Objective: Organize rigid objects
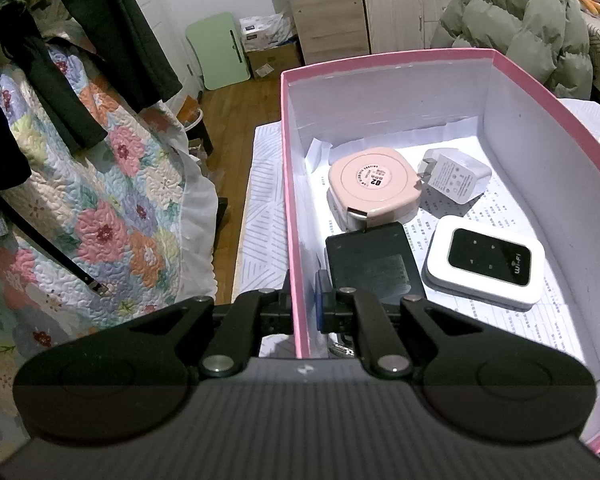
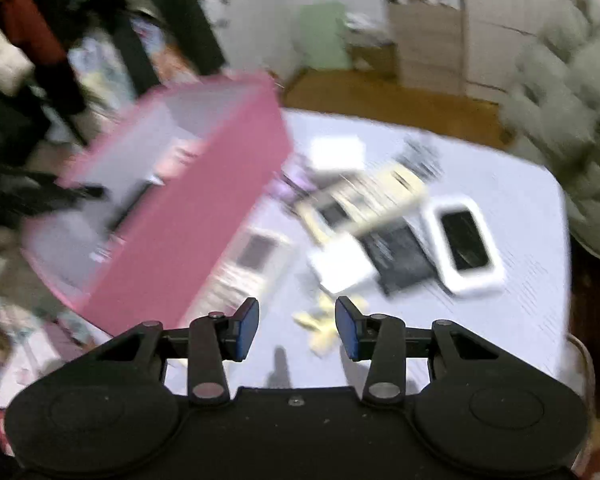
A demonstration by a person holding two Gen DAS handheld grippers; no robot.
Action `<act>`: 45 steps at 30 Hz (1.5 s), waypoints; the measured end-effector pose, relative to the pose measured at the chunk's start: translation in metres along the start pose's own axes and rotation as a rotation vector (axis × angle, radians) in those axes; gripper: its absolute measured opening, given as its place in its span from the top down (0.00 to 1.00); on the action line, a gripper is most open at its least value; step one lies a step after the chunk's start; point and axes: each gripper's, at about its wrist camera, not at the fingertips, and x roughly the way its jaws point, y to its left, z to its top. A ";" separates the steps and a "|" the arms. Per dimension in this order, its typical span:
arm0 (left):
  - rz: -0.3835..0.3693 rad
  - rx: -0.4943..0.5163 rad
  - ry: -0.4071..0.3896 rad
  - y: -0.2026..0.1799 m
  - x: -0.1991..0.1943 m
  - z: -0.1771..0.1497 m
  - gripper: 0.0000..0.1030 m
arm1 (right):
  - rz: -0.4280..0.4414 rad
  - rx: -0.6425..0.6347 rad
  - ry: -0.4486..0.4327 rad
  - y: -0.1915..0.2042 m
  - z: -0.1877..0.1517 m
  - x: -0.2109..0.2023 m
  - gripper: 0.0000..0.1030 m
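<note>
- Left gripper [image 1: 305, 312] pinches the near-left wall of the pink cardboard box [image 1: 290, 216].
- Inside: round pink case [image 1: 374, 186], glossy white router [image 1: 485, 266], charger [image 1: 456, 178].
- Right gripper [image 2: 297, 330] parted, empty, above blurred gadgets on the table [image 2: 520, 200].

You see a pink box [image 1: 384, 62] with white inside walls at 12 o'clock. In it sit a pale pink round-cornered case [image 1: 374, 184], a white charger [image 1: 456, 178], a white Wi-Fi router [image 1: 486, 266] with black face and a black slab [image 1: 374, 264]. A floral quilt [image 1: 108, 208] lies at 9 o'clock.

Table [image 2: 500, 184]: pink box [image 2: 204, 216], scattered gadgets [image 2: 466, 244]
</note>
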 end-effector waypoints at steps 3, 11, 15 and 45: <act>-0.004 0.003 0.000 0.000 0.000 0.000 0.93 | -0.041 -0.009 0.024 -0.003 -0.010 0.013 0.41; -0.003 0.002 0.002 0.001 0.000 0.000 0.93 | -0.150 -0.115 0.003 0.013 -0.022 0.053 0.61; -0.003 0.004 0.002 0.000 0.000 0.000 0.93 | -0.124 -0.111 -0.039 0.016 -0.017 0.032 0.62; 0.006 0.015 0.005 -0.002 0.000 -0.001 0.93 | 0.062 -0.273 0.121 0.032 -0.028 0.040 0.46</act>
